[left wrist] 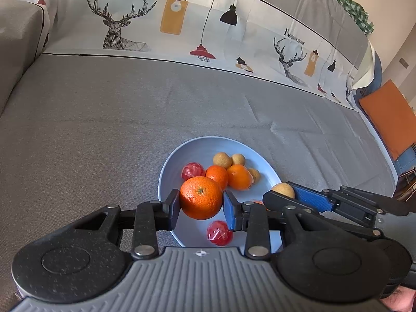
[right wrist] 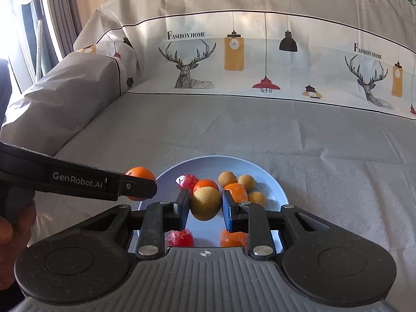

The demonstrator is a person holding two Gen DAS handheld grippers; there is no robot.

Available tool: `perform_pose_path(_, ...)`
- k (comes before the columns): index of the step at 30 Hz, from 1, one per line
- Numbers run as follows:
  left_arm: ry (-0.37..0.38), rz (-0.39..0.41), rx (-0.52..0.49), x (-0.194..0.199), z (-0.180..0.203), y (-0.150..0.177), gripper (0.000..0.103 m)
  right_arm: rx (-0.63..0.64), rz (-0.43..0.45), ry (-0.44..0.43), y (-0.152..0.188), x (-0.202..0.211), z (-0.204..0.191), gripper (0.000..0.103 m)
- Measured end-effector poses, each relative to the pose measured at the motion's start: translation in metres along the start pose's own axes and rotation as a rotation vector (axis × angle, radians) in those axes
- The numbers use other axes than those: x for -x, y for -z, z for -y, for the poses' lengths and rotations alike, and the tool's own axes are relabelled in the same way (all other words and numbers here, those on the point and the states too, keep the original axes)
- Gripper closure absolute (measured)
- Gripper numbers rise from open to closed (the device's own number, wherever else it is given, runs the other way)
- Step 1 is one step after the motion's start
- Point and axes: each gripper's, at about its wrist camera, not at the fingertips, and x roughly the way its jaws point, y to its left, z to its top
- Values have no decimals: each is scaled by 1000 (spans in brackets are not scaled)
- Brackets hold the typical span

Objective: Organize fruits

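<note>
A pale blue plate [left wrist: 205,147] [right wrist: 270,176] lies on the grey sofa seat and holds several fruits: oranges, small tan round fruits and red wrapped ones. My left gripper [left wrist: 201,205] is shut on a large orange [left wrist: 200,198] just above the plate's near left part. In the right wrist view that orange [right wrist: 139,173] shows behind the left gripper's black finger [right wrist: 135,187]. My right gripper [right wrist: 204,204] is shut on a tan round fruit [right wrist: 205,203] above the plate's near side. From the left wrist view the same tan fruit [left wrist: 283,189] sits between the right gripper's fingers [left wrist: 309,197].
The grey sofa seat [left wrist: 104,130] stretches wide to the left and behind the plate. A printed cloth with deer and lamps [right wrist: 260,59] covers the backrest. A covered armrest [right wrist: 65,96] rises at the left. An orange cushion [left wrist: 390,114] lies far right. A hand [right wrist: 10,234] holds the left gripper.
</note>
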Motion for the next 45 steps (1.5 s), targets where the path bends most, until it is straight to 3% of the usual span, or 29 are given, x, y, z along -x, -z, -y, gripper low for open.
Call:
perform_pose_path(4,4,-1,8,0,-1,0,60,-1,-9,6,1,-2,0,74)
perform_pose_path(10,16,23,20,5,-3,-1,50,-24,0,19,1,0,3,47)
perform_pose_path(15,-15,77,13,17,-2,1,23,-40,23,55,2,4,7,23)
perform_pose_path(17,-35,106,15,24,-2,3,18,-53,34,75,2,7,10,11)
perform_pose_path(20,-58,140,2,34,0,6,17,-78,61,110,4,14,15,3)
perform_pose_path(23,-112,185,-32,44,6,13,14,-102,83,145,6,21,20,1)
perform_pose_path(25,-140,206,-25,51,7,20,1,-121,78,193,7,25,23,1)
perform_pose_path(26,-152,221,-16,54,8,26,1,-132,78,212,8,28,24,1)
perform_pose_path(31,-184,184,-6,56,12,65,1,-178,86,244,24,48,30,1)
perform_pose_path(34,-197,141,-61,53,19,83,1,-187,89,260,48,56,30,1)
perform_pose_path(38,-218,168,-112,53,24,85,1,-230,33,242,65,50,33,1)
perform_pose_path(41,-220,128,-49,46,13,83,1,-202,54,259,60,48,29,1)
perform_pose_path(45,-221,119,-22,41,6,79,1,-248,-21,241,63,31,32,1)
